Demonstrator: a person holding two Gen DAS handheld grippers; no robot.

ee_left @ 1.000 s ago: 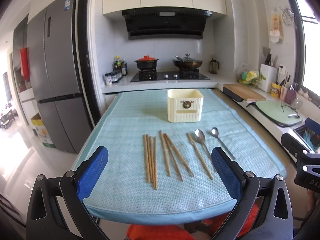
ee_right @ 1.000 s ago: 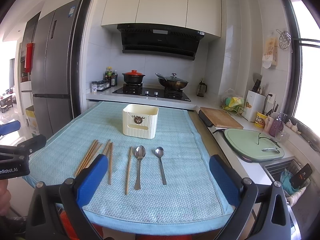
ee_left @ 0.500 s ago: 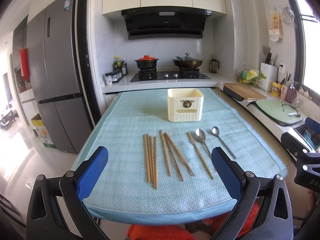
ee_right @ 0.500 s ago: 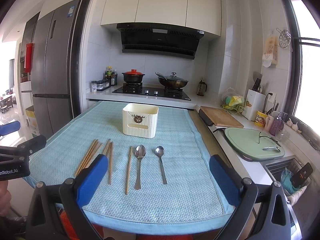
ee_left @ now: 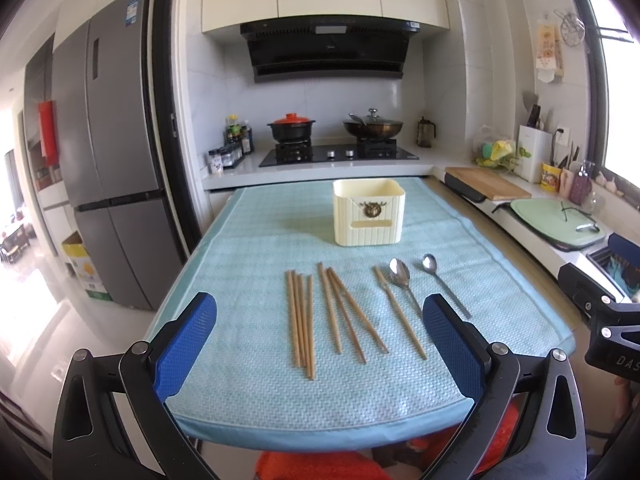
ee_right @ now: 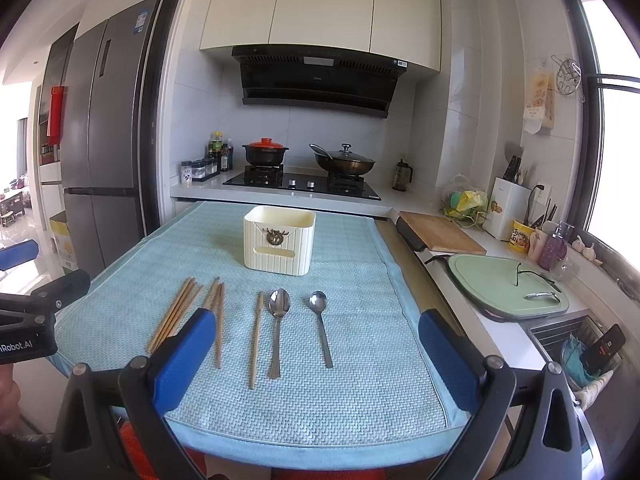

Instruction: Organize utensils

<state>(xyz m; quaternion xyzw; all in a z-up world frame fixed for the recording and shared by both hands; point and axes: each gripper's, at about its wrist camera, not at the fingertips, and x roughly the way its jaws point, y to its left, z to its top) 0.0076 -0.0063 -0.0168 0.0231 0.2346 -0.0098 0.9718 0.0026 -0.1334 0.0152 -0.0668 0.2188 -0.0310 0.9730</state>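
Hovering at the near edge of the table, the left gripper [ee_left: 320, 348] has its blue-padded fingers [ee_left: 186, 344] spread wide, nothing between them, nothing touched. Same story on the other side: the right gripper [ee_right: 312, 360] gapes fully open over the near end of the blue mat [ee_right: 360, 360], empty, pads clear of every utensil.

Now the count. On the mat, from the left wrist view: a tight bundle of four wooden chopsticks [ee_left: 301, 320] lying side by side, pointing away from the camera. Just right of them, three more chopsticks [ee_left: 344, 312] fanned out, close together at the far tips and splaying apart toward the near end. Then a single chopstick [ee_left: 400, 314] on its own, touching or just beside the handle of the larger spoon; I cannot tell which. That makes eight chopsticks in all.

Spoons: two, both metal, bowls pointing toward the far end. The bigger spoon [ee_right: 277, 328] lies right next to that lone chopstick; the smaller spoon [ee_right: 321, 326] lies a little apart to its right, handle angled slightly outward.

One cream utensil holder [ee_right: 279, 242], ribbed, with a small metal emblem on its front, stands upright beyond the row of utensils, near the middle of the mat. Its inside isn't visible from here. All the utensils lie flat on the mat, outside the holder.
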